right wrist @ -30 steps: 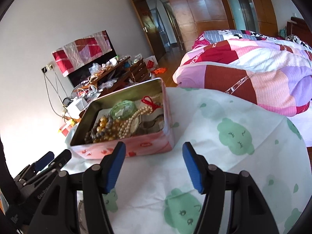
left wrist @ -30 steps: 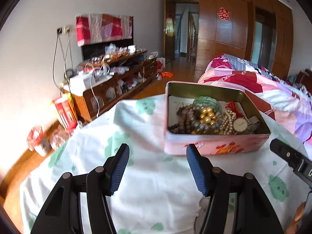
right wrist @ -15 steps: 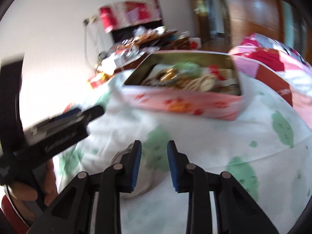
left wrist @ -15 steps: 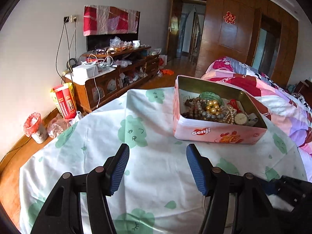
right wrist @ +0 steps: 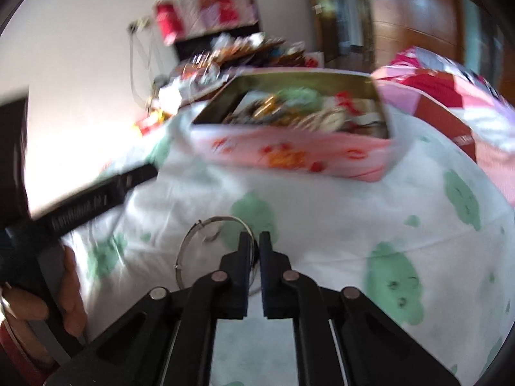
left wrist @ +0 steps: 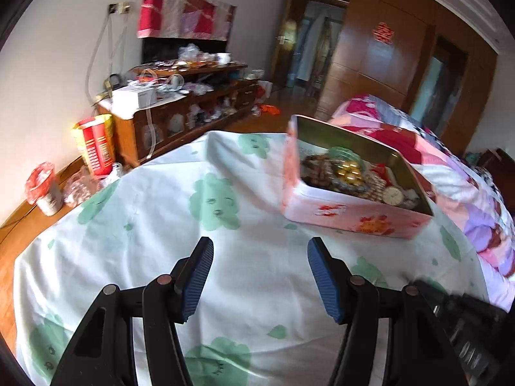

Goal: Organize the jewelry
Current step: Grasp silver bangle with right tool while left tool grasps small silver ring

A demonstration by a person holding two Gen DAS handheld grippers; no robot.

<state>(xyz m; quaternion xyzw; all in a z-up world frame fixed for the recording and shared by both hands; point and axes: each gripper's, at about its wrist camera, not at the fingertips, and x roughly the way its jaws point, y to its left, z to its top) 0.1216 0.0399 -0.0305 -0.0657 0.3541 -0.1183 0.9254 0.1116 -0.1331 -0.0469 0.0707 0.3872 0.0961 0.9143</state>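
Observation:
A pink tin (left wrist: 354, 215) full of bead strings, a green bangle and a watch stands open at the far right of the table; the right wrist view shows this tin (right wrist: 289, 151) straight ahead. A thin silver bangle (right wrist: 219, 218) lies flat on the tablecloth in front of it. My right gripper (right wrist: 253, 239) is shut, its tips pinching the bangle's right edge. My left gripper (left wrist: 260, 247) hangs open over bare cloth, nothing between its blue pads. In the right wrist view it shows as a black bar (right wrist: 96, 196) at the left, a hand (right wrist: 70, 289) holding it.
A white tablecloth (left wrist: 161, 241) with green cloud prints covers the round table. A bed with a pink patchwork quilt (left wrist: 450, 173) lies right behind the tin. A cluttered wooden TV stand (left wrist: 180, 112) and a red box (left wrist: 93, 148) stand at the far left wall.
My right gripper swung left and down onto the silver bangle and closed from wide open. The left gripper stayed open; the tin has slid to the right in its view.

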